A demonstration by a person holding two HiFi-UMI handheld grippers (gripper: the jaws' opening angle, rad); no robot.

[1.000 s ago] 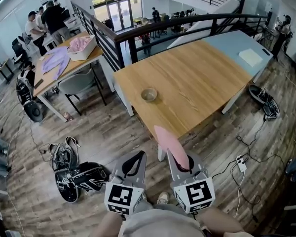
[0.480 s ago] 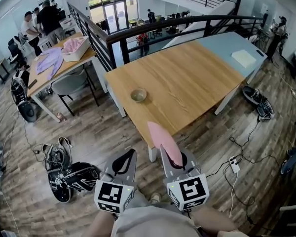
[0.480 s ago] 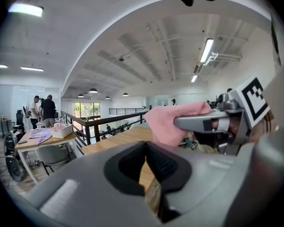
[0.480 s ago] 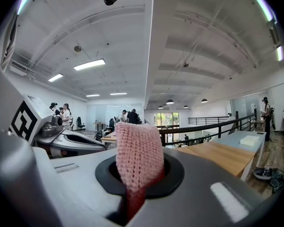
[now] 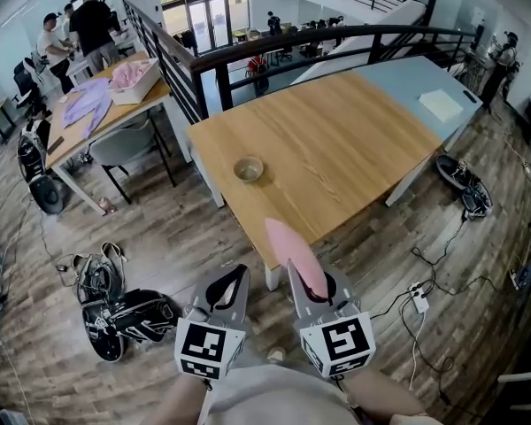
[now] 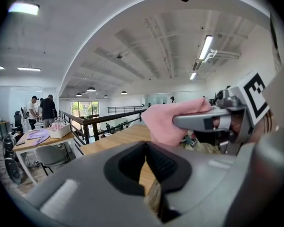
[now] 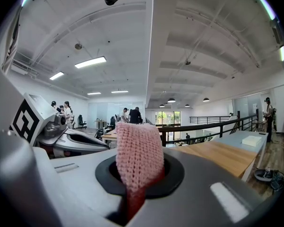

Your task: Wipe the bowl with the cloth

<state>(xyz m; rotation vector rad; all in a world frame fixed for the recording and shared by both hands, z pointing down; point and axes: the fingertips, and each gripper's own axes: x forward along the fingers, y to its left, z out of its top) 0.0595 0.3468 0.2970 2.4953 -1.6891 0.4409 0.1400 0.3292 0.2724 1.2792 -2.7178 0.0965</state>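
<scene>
Right claw (image 7: 137,183) pinches the pink cloth (image 7: 138,155), whose free end stands clear beyond the jaws. Left claw (image 6: 146,160) is pressed together and empty. The bowl (image 5: 248,168) rests well apart from both, near the left edge of the table (image 5: 354,140). The step is judged an approach: keep the pinch firm, steady the bowl's rim with the left claw, and bring the loose cloth end down inside. Against one second earlier, both grips are unchanged, and bowl and table lie slightly further left in the head view.
</scene>
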